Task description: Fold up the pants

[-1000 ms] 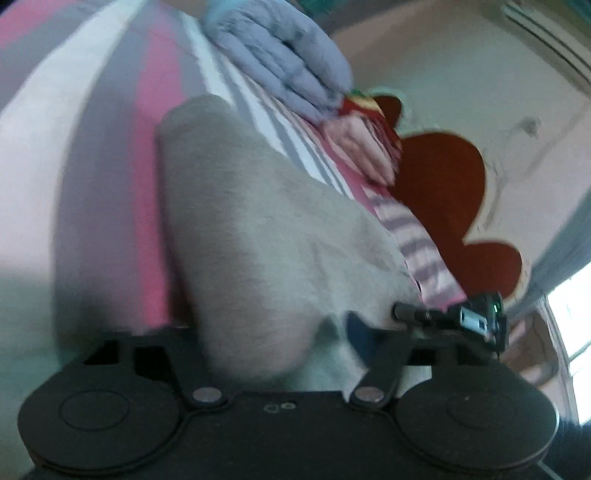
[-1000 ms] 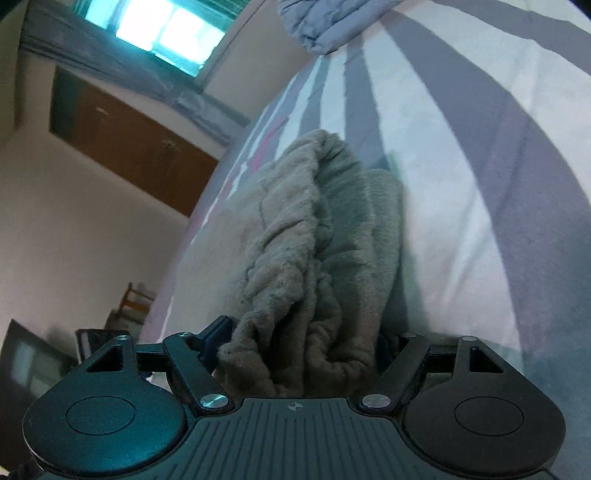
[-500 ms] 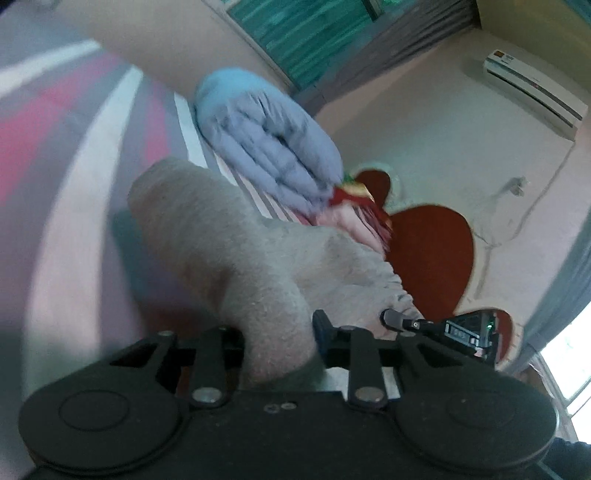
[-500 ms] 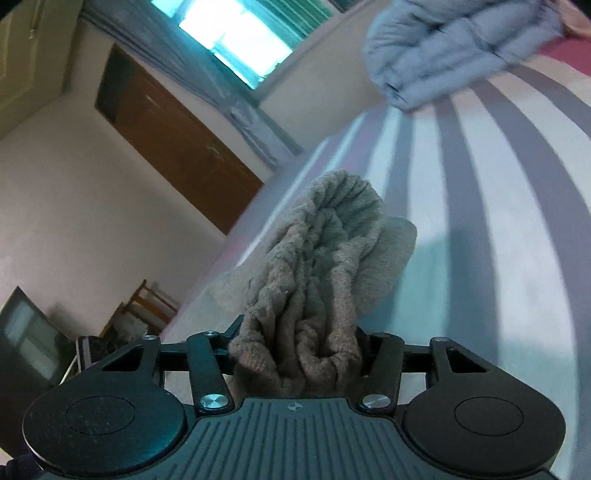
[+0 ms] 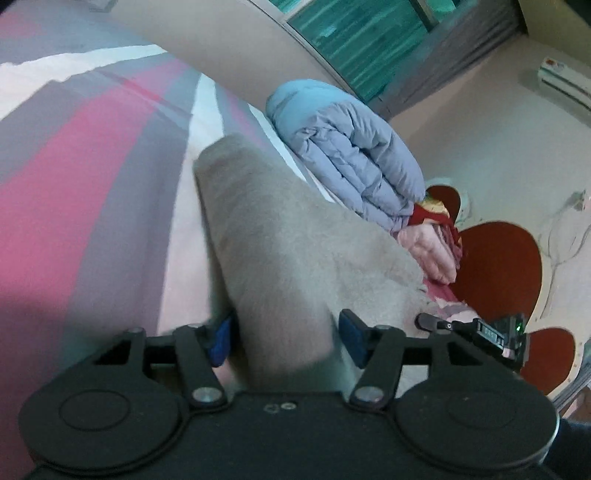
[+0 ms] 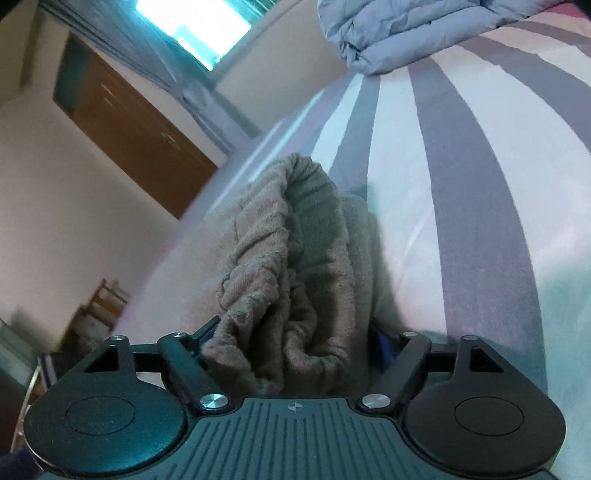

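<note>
The grey-beige fleece pants [image 5: 280, 240] lie bunched on the striped bed sheet [image 5: 92, 184]. In the left wrist view a thick fold runs from the far bed down between the blue pads [image 5: 221, 341] of my left gripper [image 5: 286, 332]. Its jaws are opening, and a gap shows beside the right pad. In the right wrist view the gathered waistband of the pants [image 6: 295, 258] sits between the fingers of my right gripper [image 6: 295, 339]. These jaws are opening too, with the cloth loose between them.
A folded blue-grey quilt [image 5: 351, 147] [image 6: 406, 29] lies at the far end of the bed, with pink and red bedding [image 5: 432, 251] beside it. A red heart-shaped panel [image 5: 498, 266] backs the bed. A brown wardrobe [image 6: 129, 129] and a wooden chair [image 6: 103, 302] stand off the bed's left side.
Both pairs of jaws have widened from a tight pinch on the pants. Both hands have travelled across the bed with the cloth, and the quilt now looks nearer.
</note>
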The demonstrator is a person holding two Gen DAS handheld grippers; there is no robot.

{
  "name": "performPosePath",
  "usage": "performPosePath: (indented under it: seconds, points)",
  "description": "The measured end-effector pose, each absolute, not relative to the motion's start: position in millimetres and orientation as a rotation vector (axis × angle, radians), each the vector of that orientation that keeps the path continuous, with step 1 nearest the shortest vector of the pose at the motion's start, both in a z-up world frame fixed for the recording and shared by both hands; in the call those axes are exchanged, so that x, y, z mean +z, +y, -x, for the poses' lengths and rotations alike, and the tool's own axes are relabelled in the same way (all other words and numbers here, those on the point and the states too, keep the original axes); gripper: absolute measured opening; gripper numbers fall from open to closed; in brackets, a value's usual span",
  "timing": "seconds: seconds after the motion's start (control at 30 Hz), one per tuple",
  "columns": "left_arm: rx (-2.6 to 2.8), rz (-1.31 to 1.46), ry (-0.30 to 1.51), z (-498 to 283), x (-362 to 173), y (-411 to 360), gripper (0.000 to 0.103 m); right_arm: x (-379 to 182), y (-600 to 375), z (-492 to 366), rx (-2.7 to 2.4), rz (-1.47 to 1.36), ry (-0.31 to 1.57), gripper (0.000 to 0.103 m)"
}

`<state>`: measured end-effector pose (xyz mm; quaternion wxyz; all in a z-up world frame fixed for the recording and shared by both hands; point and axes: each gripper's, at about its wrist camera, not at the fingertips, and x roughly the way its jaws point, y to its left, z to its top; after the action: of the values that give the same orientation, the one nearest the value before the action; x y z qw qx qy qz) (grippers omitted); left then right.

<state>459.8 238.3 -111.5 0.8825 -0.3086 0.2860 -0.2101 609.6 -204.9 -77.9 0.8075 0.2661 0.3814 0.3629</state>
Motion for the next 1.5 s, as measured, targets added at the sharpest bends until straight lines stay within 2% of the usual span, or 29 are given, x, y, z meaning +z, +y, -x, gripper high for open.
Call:
performPosePath:
  seconds: [0.03, 0.13, 0.17, 0.2, 0.37, 0.47, 0.53, 0.67, 0.73, 0.9, 1.27, 1.5]
  points:
    - [-0.440, 0.639, 0.591, -451, -110, 242, 0.064, -78, -213, -606, 0.780, -0.599, 0.820, 0.078]
    - [-0.399, 0.570, 0.568, -398, -104, 241, 0.083, -84, -251, -581, 0.807, -0.705, 0.817, 0.079]
    - [-0.373, 0.545, 0.563, -379, -101, 237, 0.093, -85, -263, -568, 0.811, -0.708, 0.816, 0.079]
    - [-0.357, 0.522, 0.566, -370, -97, 238, 0.097, -84, -274, -550, 0.811, -0.683, 0.808, 0.079]
    - [-0.200, 0.467, 0.510, -286, -87, 224, 0.097, -79, -308, -442, 0.754, -0.527, 0.760, 0.080]
    - [-0.079, 0.529, 0.475, -248, -86, 222, 0.097, -75, -312, -373, 0.686, -0.432, 0.716, 0.084]
    - [-0.029, 0.560, 0.458, -226, -88, 219, 0.097, -73, -310, -342, 0.644, -0.394, 0.706, 0.103]
    - [0.058, 0.518, 0.496, -202, -71, 211, 0.097, -63, -293, -288, 0.551, -0.276, 0.694, 0.103]
    - [0.067, 0.466, 0.443, -181, -50, 200, 0.097, -40, -281, -269, 0.470, -0.199, 0.623, 0.103]
    - [0.029, 0.371, 0.310, -124, -13, 151, 0.097, -2, -286, -199, 0.387, -0.260, 0.460, 0.103]
    - [0.011, 0.167, 0.205, -45, 7, 65, 0.097, 23, -247, -87, 0.411, -0.170, 0.276, 0.103]
    - [0.041, 0.169, 0.168, -27, 9, 55, 0.097, 28, -213, -53, 0.478, -0.073, 0.224, 0.103]
